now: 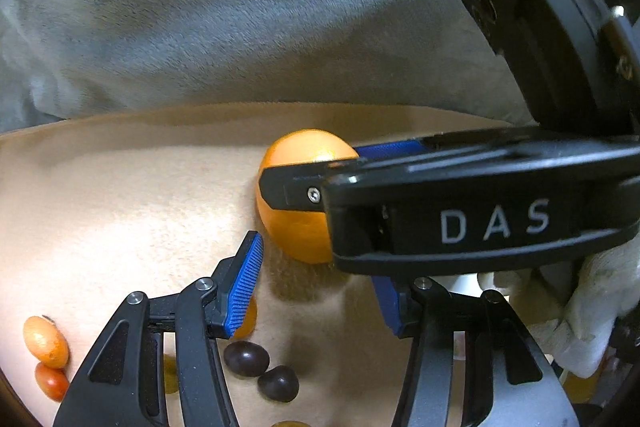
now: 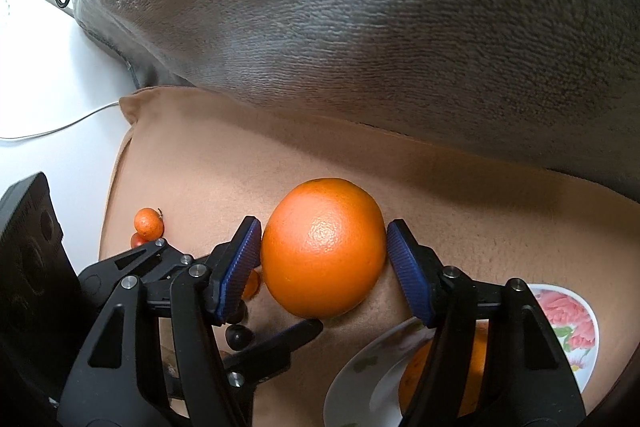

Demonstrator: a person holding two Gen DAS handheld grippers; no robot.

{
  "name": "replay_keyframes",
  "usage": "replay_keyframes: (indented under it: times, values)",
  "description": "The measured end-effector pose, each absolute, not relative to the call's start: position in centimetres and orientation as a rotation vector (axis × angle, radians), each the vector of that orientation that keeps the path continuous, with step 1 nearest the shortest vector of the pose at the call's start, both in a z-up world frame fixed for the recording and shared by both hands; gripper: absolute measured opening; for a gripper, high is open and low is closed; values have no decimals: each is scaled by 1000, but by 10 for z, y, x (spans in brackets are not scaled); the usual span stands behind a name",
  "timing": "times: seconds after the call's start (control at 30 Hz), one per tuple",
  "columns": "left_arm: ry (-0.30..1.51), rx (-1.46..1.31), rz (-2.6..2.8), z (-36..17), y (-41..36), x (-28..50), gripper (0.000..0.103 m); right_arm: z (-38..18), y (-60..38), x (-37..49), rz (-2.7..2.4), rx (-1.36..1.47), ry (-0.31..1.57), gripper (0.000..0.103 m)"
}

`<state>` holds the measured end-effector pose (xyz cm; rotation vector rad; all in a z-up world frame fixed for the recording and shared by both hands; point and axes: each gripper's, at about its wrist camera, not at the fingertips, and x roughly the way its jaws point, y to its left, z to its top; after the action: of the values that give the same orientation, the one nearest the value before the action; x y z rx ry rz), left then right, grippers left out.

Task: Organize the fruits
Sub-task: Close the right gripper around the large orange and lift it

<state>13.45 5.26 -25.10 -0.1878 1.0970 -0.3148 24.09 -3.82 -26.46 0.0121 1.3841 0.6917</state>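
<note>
My right gripper (image 2: pixel 323 263) has the large orange (image 2: pixel 322 247) squarely between its blue ribbed pads (image 2: pixel 241 263): the left pad sits at the fruit's skin, the right pad just beside it with what looks like a sliver of gap, so I judge the jaws bracketing the orange, not yet clamped. The fruit lies straight ahead along the fingers, resting on the tan cushion (image 2: pixel 192 163), and it is near enough round that no axis matters for the squeeze. My left gripper (image 1: pixel 316 287) stands half-wide and empty just short of the same orange (image 1: pixel 296 227), which lies ahead and slightly right of it; the right one is plainly the nearer and better placed.

The orange is bright, pebbled, glossy, unblemished as far as I see. Behind it rises a grey plush blanket (image 2: pixel 360 27). A floral plate (image 2: pixel 576 331) holding another orange lies low right of my right gripper. Kumquats (image 1: pixel 45 341) and dark round fruits (image 1: pixel 246 359) lie scattered low left.
</note>
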Motion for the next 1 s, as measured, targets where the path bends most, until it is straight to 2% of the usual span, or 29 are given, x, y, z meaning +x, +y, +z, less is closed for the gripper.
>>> replay_keyframes:
  times: [0.13, 0.5, 1.0]
  values:
    - [1098, -197, -327, -254, 52, 137, 47, -264, -36, 240, 690, 16, 1387, 68]
    - [1082, -169, -321, -252, 45, 133, 46, -260, -42, 236, 689, 37, 1367, 68]
    - [1034, -131, -312, -220, 38, 99, 46, -236, -57, 222, 709, 77, 1320, 67]
